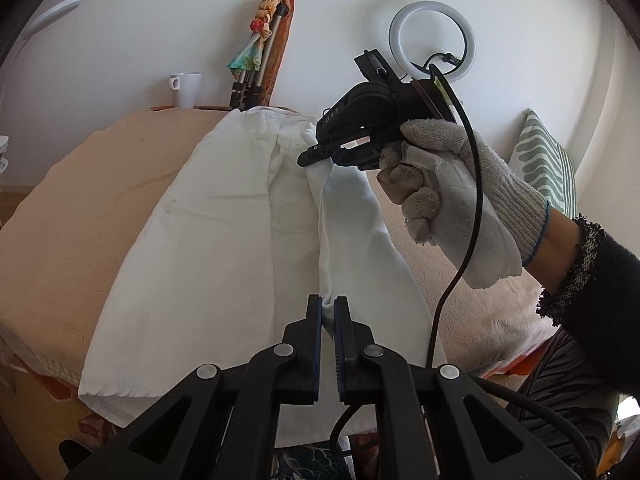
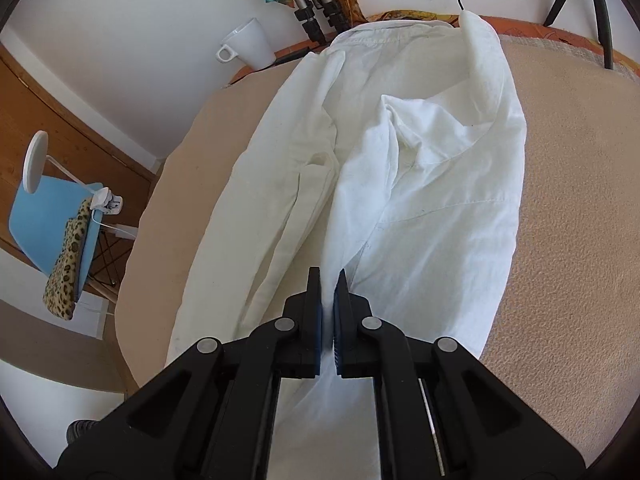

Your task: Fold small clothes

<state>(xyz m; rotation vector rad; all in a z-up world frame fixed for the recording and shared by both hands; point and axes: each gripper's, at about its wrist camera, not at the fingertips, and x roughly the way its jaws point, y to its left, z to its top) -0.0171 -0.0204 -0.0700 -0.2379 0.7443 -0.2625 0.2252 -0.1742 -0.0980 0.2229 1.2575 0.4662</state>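
Observation:
A white garment [image 1: 224,248] lies lengthwise on a beige padded table [image 1: 80,208]. My left gripper [image 1: 328,306] is shut on a raised fold of the cloth at its near end. My right gripper [image 1: 316,156], held by a gloved hand, is shut on the same fold farther along, lifting a ridge of cloth between the two grippers. In the right wrist view the garment [image 2: 420,200] stretches away over the table [image 2: 580,200], and my right gripper [image 2: 329,280] pinches white cloth between its pads.
A white mug [image 1: 186,89] and folded tripod legs [image 1: 250,88] stand at the table's far edge. A ring light [image 1: 432,38] is against the wall. A striped cushion [image 1: 546,160] lies at the right. A blue chair [image 2: 52,216] with a leopard-print cloth stands left of the table.

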